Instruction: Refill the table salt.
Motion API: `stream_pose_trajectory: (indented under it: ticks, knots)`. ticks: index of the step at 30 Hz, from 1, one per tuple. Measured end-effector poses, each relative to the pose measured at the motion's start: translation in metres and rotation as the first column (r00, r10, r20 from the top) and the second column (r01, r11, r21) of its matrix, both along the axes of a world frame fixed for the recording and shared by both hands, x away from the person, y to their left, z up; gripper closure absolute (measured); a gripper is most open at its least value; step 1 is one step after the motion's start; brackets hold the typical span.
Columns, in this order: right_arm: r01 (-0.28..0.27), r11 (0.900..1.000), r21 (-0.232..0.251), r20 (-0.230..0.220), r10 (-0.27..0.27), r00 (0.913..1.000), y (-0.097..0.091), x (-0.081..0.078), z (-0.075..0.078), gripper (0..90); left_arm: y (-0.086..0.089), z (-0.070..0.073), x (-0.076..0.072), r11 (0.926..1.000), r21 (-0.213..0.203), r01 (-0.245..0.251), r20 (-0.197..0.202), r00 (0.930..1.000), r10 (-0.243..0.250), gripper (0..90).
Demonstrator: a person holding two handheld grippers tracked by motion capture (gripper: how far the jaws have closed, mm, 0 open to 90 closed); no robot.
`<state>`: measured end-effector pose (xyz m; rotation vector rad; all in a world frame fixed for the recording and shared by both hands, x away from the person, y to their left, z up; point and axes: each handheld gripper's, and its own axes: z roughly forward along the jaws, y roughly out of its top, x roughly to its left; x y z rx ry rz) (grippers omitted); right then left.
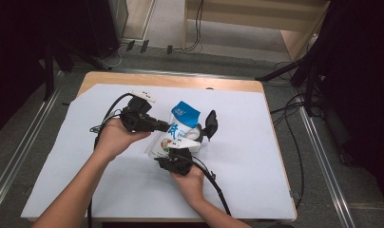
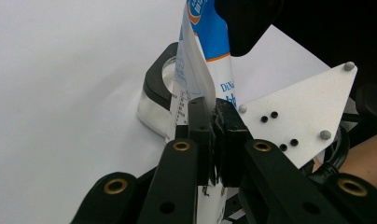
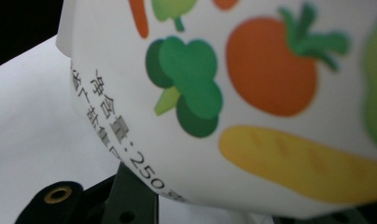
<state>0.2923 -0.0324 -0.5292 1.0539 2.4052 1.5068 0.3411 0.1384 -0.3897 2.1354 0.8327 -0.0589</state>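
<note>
A white pouch bag (image 1: 183, 116) with a blue top and printed vegetables is held tilted above the middle of the table. My left gripper (image 1: 165, 127) comes in from the left and is shut on the bag's side edge (image 2: 196, 93); in the left gripper view its jaws (image 2: 214, 128) press together on the thin seam. My right gripper (image 1: 180, 148) comes from below and is shut on the bag's lower body. In the right gripper view the bag's printed face (image 3: 233, 93) sits very close, above one black finger (image 3: 130, 200). The right gripper's grey plate (image 2: 298, 109) lies just beyond my left jaws.
A clear container with a black rim (image 2: 156, 86) stands on the sheet right behind the bag, a black part (image 1: 210, 124) rising at its right. A white sheet (image 1: 256, 156) covers the wooden table (image 1: 180, 80). Cables (image 1: 214, 183) trail from both grippers toward the person.
</note>
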Motion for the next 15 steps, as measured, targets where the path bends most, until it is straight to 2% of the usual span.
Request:
stream_pose_trajectory:
  ticks: [15]
  knots:
    - [0.020, 0.9998, -0.003, 0.004, -0.020, 0.9998, -0.0017, 0.0007, -0.0004, 65.3, 0.0035, 0.0016, -0.0022, 0.9999, -0.010, -0.004, 0.000, 1.0000, 0.004, 87.7]
